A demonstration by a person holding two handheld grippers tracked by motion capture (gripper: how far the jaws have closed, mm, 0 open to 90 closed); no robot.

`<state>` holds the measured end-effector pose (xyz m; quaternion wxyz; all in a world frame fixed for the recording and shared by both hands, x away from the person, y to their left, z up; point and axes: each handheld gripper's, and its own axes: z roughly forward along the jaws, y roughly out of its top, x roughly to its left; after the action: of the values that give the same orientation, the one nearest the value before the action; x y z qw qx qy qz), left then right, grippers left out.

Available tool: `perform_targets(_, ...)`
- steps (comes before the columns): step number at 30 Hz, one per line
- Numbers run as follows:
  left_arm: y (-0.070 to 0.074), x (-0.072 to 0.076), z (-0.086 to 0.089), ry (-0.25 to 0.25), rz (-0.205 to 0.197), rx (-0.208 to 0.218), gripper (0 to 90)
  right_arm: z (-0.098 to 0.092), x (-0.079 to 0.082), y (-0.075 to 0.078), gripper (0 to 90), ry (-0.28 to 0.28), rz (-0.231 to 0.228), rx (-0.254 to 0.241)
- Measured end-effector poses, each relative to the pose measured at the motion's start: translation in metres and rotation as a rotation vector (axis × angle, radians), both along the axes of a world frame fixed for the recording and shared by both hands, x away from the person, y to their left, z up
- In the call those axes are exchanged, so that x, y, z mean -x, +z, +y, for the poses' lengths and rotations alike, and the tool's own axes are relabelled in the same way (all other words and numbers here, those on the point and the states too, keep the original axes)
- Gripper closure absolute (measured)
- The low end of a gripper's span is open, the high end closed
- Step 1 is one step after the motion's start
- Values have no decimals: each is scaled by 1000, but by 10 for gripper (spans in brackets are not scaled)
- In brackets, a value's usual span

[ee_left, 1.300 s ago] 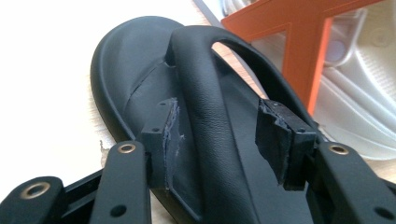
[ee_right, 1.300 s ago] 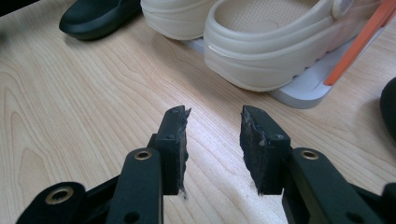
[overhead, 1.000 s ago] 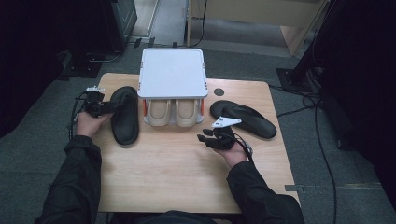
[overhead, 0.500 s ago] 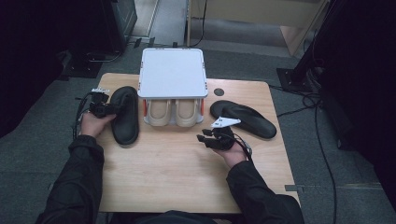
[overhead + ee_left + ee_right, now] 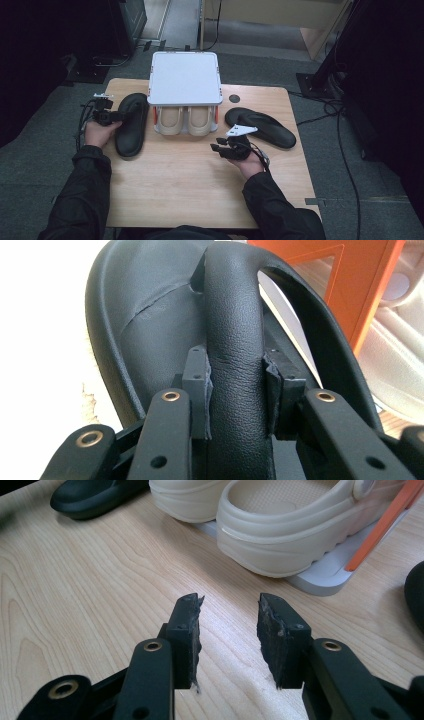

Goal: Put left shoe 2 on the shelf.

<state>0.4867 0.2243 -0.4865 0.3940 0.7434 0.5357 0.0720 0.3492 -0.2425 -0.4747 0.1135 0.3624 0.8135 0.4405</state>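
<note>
At the wooden table's left edge the left gripper, jaws just closed, pinches the left black sandal's strap, which could slip from so narrow a hold; the right gripper gapes empty; grey carpet surrounds.

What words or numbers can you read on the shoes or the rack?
No text can be read.
Black sandal in the left gripper: a faint stamped mark on its footbed, too blurred to read.
Cream clogs, white rack, other sandal: none.
</note>
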Motion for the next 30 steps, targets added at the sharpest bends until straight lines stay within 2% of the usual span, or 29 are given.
perform_targets(5, 6, 4, 2, 21, 7, 3, 682, -1, 0, 1, 617, -8, 0, -7)
perform_targets(8, 13, 8, 4, 26, -5, 5, 682, -2, -1, 1, 617, -10, -1, -12)
perform_targets(13, 25, 14, 10, 50, -18, 35, 682, -1, -2, 1, 617, -4, 1, -12)
perform_targets(18, 38, 18, 10, 46, -36, 34, 682, 1, -3, 0, 617, -1, 4, -9)
perform_targets(21, 44, 19, 9, 45, -38, 25, 682, 3, -3, 0, 617, 9, 2, -7)
perform_targets(26, 54, 16, 7, 52, -29, 38, 682, 3, -3, 1, 618, 9, -1, -12)
perform_targets(30, 66, 12, 5, 53, -30, 21, 682, 3, -3, 2, 617, 11, -1, -14)
